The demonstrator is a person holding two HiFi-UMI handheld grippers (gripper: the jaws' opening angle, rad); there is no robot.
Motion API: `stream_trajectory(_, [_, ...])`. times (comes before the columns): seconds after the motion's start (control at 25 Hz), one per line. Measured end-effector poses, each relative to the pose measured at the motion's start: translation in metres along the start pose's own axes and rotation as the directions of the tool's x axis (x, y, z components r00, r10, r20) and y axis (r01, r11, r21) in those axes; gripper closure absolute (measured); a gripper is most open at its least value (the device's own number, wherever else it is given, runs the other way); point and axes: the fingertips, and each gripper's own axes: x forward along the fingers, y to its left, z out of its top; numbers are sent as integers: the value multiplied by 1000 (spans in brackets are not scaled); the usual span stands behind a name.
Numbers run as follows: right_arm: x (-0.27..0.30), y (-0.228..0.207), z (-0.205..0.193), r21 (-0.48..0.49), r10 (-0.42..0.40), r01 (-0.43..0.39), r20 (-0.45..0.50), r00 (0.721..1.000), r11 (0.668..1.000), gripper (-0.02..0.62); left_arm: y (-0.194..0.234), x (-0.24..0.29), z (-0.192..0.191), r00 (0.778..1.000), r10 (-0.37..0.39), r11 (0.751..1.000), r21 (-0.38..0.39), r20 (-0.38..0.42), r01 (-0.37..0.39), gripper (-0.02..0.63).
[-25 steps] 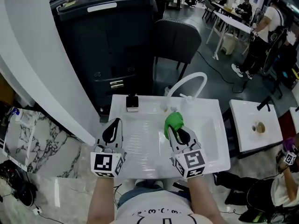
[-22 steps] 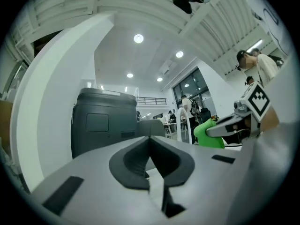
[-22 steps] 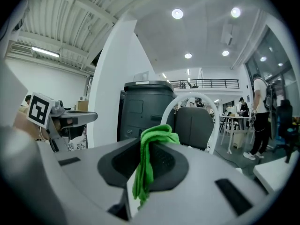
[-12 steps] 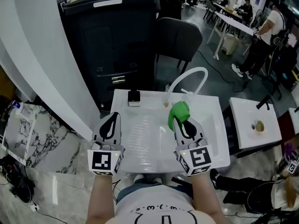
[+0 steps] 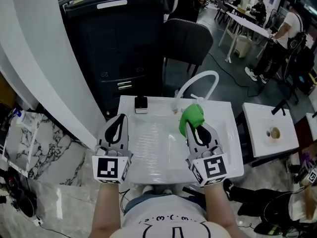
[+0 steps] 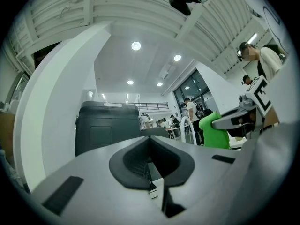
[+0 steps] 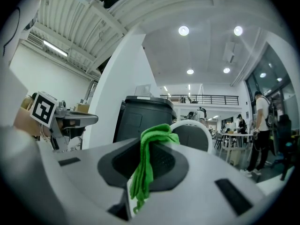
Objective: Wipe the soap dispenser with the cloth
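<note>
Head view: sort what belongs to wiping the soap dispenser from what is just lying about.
For the job:
green cloth, clamped in the right gripper
soap dispenser, the small dark box on the back rim of the sink
left gripper, shut and empty

Just about:
tap
black cabinet
chair
second sink at right
</note>
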Motion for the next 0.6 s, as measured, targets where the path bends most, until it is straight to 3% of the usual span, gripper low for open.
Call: stream_trajectory(0.6, [9, -6, -2, -11, 14, -14, -6, 1000, 1000, 546, -7, 15, -2, 1000, 5, 1000, 26, -14, -5, 591])
